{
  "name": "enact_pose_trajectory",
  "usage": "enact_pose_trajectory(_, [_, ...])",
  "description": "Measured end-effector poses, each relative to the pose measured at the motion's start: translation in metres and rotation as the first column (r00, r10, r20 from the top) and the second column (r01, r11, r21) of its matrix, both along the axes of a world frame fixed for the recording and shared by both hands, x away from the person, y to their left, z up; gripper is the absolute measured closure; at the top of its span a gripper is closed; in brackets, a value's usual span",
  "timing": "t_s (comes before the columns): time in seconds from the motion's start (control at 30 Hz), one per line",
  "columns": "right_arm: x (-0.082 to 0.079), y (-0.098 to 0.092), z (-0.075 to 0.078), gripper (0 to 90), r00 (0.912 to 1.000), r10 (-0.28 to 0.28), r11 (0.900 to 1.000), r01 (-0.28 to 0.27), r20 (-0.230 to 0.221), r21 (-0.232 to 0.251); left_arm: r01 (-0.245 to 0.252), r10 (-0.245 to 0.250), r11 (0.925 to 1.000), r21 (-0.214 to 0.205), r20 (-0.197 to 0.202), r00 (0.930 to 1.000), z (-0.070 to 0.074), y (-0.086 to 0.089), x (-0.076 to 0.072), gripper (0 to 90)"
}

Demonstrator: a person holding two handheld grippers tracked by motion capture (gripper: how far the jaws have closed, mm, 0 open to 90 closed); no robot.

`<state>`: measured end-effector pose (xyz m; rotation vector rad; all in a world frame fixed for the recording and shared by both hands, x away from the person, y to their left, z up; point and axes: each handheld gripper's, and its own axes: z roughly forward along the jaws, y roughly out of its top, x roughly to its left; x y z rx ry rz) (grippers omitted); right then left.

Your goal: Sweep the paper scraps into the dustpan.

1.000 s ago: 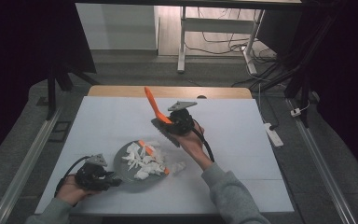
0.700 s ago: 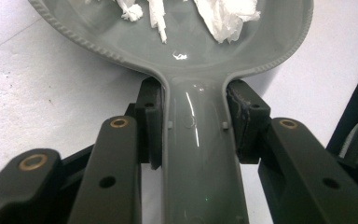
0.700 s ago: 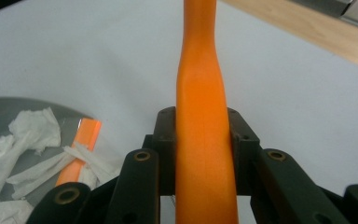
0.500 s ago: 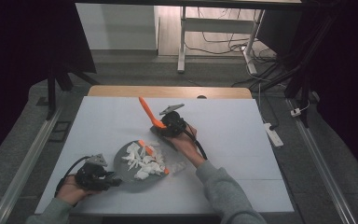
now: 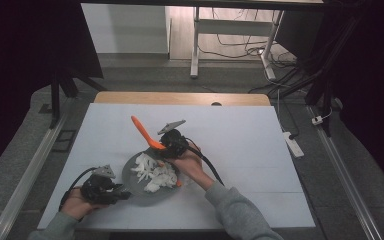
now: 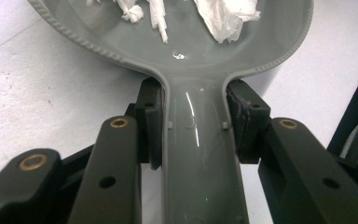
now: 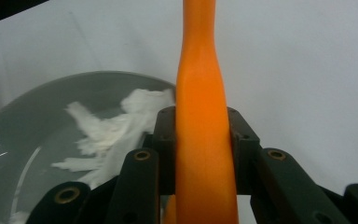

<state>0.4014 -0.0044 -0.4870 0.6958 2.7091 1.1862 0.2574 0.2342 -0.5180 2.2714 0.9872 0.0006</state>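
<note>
Your right gripper (image 5: 166,146) has come down and toward the desk's (image 5: 240,135) near edge since the earlier frame, bringing the orange utensil (image 5: 144,132) over the far rim of the grey dish (image 5: 130,176); your left gripper (image 5: 111,192) has kept its place.

Around you, a white power strip (image 5: 292,144) lies off the desk's right edge on the grey floor, and a white table frame (image 5: 196,40) with loose cables (image 5: 240,42) stands beyond the far edge. Nothing sits between the two grippers except the dish itself.

Your dish rests near the near-left corner, holding torn white scraps (image 5: 155,175) like shredded paper. It looks like smooth, glossy plastic, round with a beaded rim (image 6: 74,35) and a flat handle (image 6: 198,158). Your left gripper's jaws are clamped on that handle. Your right gripper's (image 7: 203,130) jaws are clamped on the utensil's (image 7: 200,140) smooth, waisted stem, which slants up toward the far-left.
</note>
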Motion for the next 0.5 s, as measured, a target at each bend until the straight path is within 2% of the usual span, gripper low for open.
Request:
enact_pose_trajectory(0.07, [-0.007, 0.001, 0.006, 70.0, 0.999, 0.034, 0.9983, -0.033, -0.029, 0.049, 0.0, 0.0, 1.0, 0.001, 0.001, 1.0, 0.0, 0.0, 0.0, 61.1])
enact_pose_trajectory(0.2, [-0.022, 0.003, 0.02, 70.0, 0.9968, 0.077, 0.9946, -0.078, 0.02, 0.068, 0.002, -0.002, 1.0, 0.003, 0.002, 1.0, 0.0, 0.0, 0.0, 61.1])
enact_pose_trajectory(0.3, [-0.027, 0.001, 0.028, 70.0, 0.9961, 0.08, 0.9928, -0.083, 0.037, 0.086, 0.002, -0.002, 1.0, 0.003, 0.002, 1.0, 0.0, 0.0, 0.0, 61.1])
enact_pose_trajectory(0.43, [-0.028, -0.003, 0.031, 70.0, 0.9953, 0.065, 0.9949, -0.07, 0.072, 0.072, 0.003, -0.003, 1.0, 0.001, 0.001, 1.0, 0.0, 0.0, 0.0, 61.1])
enact_pose_trajectory(0.5, [-0.027, -0.006, 0.032, 70.0, 0.9957, 0.054, 0.9947, -0.06, 0.075, 0.084, 0.001, -0.001, 1.0, -0.001, 0.001, 1.0, 0.0, 0.0, 0.0, 61.1])
